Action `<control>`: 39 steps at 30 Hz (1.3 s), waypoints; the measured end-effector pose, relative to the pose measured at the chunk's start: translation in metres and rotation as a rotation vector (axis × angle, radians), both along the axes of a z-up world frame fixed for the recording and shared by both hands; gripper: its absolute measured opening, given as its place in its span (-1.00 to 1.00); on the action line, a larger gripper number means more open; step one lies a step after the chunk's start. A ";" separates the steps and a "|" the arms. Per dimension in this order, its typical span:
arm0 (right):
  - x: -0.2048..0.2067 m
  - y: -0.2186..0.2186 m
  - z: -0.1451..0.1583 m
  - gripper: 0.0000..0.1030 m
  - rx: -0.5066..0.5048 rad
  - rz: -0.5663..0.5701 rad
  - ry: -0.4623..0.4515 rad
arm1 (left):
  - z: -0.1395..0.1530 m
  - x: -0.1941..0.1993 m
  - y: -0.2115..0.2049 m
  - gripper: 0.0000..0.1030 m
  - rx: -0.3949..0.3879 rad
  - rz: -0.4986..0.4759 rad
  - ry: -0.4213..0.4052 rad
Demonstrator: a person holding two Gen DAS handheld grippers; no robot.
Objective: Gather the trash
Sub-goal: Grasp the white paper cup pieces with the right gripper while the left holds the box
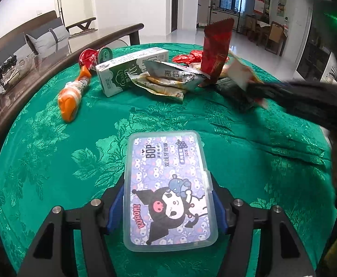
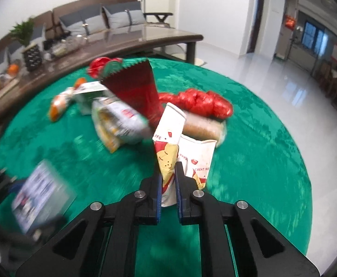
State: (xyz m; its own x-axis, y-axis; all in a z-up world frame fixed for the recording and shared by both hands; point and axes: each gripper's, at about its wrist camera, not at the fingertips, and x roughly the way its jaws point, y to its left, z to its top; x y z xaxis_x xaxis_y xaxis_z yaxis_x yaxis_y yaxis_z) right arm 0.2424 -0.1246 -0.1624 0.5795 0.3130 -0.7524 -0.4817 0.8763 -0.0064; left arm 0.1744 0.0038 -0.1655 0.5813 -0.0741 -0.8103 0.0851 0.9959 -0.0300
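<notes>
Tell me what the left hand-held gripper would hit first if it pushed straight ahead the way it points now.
Holding the clear plastic box, the left hand-held gripper would cross bare green tablecloth, then probably meet the snack wrappers beside the milk carton; depth is uncertain.

Green floral damask tablecloth (image 1: 53, 152), purple cartoon-print box (image 1: 168, 191), dark red wrapper (image 2: 136, 92), possibly orange tube (image 1: 70, 99).

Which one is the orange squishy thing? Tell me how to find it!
Look at the green tablecloth, then at the heap of wrappers at its far side. Just left of the white-and-green milk carton lies the orange pouch, stretched out on the cloth by itself. It is the only bright orange thing there, with a white band around its middle.
</notes>
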 end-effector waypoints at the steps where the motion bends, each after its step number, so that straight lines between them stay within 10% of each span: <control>1: -0.010 -0.008 0.003 -0.84 0.046 0.019 0.032 | 0.000 0.000 0.000 0.27 0.000 0.001 0.001; 10: -0.037 -0.103 -0.033 -0.71 0.534 0.031 0.445 | 0.000 -0.006 0.003 0.26 -0.014 0.027 0.004; 15: -0.033 -0.138 -0.034 -0.68 0.507 -0.076 0.405 | 0.000 -0.006 0.003 0.27 -0.016 0.033 0.002; 19: -0.038 -0.137 -0.021 0.16 0.355 -0.095 0.292 | -0.001 -0.004 0.003 0.30 -0.014 0.039 0.002; 25: -0.043 -0.115 -0.018 0.40 0.157 -0.017 0.175 | -0.001 -0.003 0.003 0.34 -0.011 0.038 0.005; 34: -0.059 -0.082 -0.006 0.34 -0.045 0.141 0.047 | 0.001 -0.005 0.008 0.34 -0.043 0.025 0.022; 39: -0.050 -0.076 -0.019 -0.76 -0.136 0.086 0.009 | 0.003 -0.007 0.008 0.20 -0.050 0.022 0.021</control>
State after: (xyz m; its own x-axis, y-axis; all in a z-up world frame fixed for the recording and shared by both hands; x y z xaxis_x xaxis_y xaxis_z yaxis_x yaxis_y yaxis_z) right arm 0.1928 -0.2004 -0.1811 0.5475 0.2563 -0.7966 -0.5559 0.8230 -0.1173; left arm 0.1677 0.0118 -0.1624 0.5659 -0.1026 -0.8180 0.0623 0.9947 -0.0817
